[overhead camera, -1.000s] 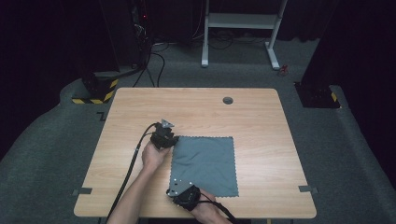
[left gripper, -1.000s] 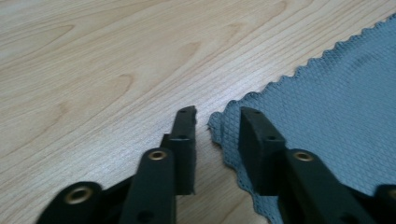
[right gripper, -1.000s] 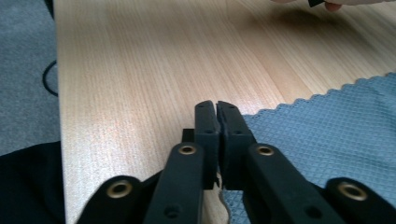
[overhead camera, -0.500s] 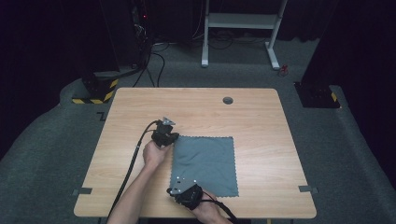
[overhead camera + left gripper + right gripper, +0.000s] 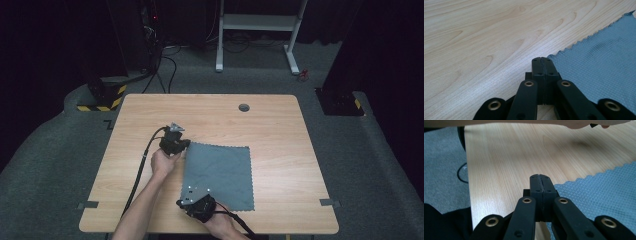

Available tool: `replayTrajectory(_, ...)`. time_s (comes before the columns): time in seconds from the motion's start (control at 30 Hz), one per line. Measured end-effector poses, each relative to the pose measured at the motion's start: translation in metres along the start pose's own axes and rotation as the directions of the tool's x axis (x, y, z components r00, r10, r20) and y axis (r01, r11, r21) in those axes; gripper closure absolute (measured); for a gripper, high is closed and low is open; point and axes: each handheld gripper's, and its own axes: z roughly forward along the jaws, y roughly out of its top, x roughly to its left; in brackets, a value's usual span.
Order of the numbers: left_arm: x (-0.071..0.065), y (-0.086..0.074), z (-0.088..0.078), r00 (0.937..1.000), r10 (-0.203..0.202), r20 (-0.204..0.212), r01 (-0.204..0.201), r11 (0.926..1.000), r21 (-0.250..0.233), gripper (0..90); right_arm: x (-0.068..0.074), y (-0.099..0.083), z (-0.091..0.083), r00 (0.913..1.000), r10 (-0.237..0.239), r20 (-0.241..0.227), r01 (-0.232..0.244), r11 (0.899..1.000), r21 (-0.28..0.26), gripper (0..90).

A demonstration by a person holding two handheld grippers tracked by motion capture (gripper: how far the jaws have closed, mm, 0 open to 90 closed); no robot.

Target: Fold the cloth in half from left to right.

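Note:
A grey cloth (image 5: 220, 172) lies flat on the wooden table (image 5: 280, 125). My left gripper (image 5: 186, 145) rests at the cloth's far left corner. In the left gripper view its jaws (image 5: 541, 60) are pressed together, and the cloth's (image 5: 599, 62) zigzag corner runs in at their tip. My right gripper (image 5: 186, 199) sits at the near left corner, close to the table's front edge. Its jaws (image 5: 539, 176) are also pressed together, with the cloth (image 5: 599, 187) corner going under them. A faint ripple shows in the cloth near the left gripper.
A round cable hole (image 5: 244, 107) sits at the table's far middle. The left gripper's black cable (image 5: 142, 165) trails over the table's left part. Behind the table stand a white desk frame (image 5: 257, 25) and a yellow-black striped base (image 5: 100, 100).

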Motion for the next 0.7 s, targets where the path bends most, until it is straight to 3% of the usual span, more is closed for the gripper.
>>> replayTrajectory(0.03,0.002,0.000,-0.001,0.9999,-0.013,0.005,0.013,0.9999,-0.004,90.0,-0.001,0.002,0.000,1.0000,0.001,-0.003,-0.001,1.000,-0.006,90.0)
replayTrajectory(0.17,0.005,0.000,-0.004,1.0000,-0.001,-0.001,0.001,1.0000,0.003,90.0,0.001,0.008,0.001,0.9999,-0.008,-0.009,0.008,1.000,-0.010,90.0)
replayTrajectory(0.47,0.013,0.001,-0.021,0.9999,-0.013,0.000,0.013,0.9999,-0.011,90.0,0.003,0.020,-0.001,0.9994,-0.012,-0.031,0.010,0.999,-0.048,90.0)
replayTrajectory(0.57,0.012,0.002,-0.021,0.9999,-0.011,-0.001,0.011,0.9998,-0.018,90.0,0.003,0.018,-0.006,0.9997,-0.009,-0.024,0.007,0.998,-0.069,90.0)
replayTrajectory(0.7,0.004,0.004,-0.010,1.0000,-0.003,0.005,0.003,1.0000,-0.004,90.0,-0.003,0.004,-0.016,0.9993,0.037,-0.005,-0.037,0.996,-0.078,90.0)
